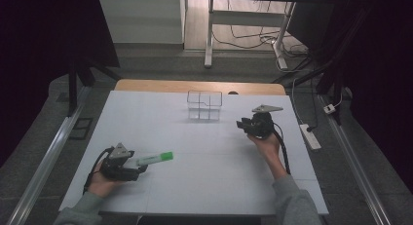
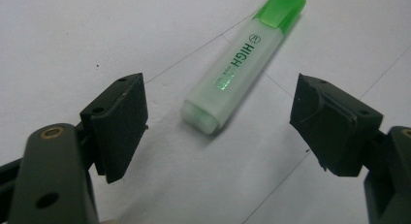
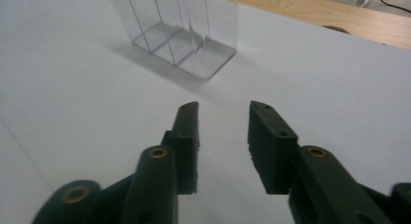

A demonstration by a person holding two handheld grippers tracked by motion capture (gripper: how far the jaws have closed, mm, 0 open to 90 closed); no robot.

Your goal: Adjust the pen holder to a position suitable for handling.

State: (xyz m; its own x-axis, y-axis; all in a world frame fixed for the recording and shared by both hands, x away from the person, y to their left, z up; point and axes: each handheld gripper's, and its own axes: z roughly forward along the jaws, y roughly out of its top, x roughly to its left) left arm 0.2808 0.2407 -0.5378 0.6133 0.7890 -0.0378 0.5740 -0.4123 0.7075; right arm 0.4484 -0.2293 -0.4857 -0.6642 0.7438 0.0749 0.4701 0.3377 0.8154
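A highlighter [image 1: 155, 159] [image 2: 237, 64] with a pale body and a green cap lies flat on the white table [image 1: 204, 176], cap pointing away from my left gripper [image 1: 141, 168] [image 2: 220, 122]. That gripper stands open just short of the pen's blunt end, its jaws wide apart and touching nothing. A clear plastic holder [image 1: 204, 106] [image 3: 177, 27] with several compartments stands upright at the table's far middle. My right gripper [image 1: 242, 123] [image 3: 223, 136] hovers to the holder's right and points at it, open with a narrow gap and nothing between the jaws.
A strip of wooden tabletop [image 1: 195, 85] [image 3: 339, 13] runs behind the white table. A power strip [image 1: 310, 136] and cables lie on the floor at the right. Metal rails [image 1: 44, 166] flank the table on both sides.
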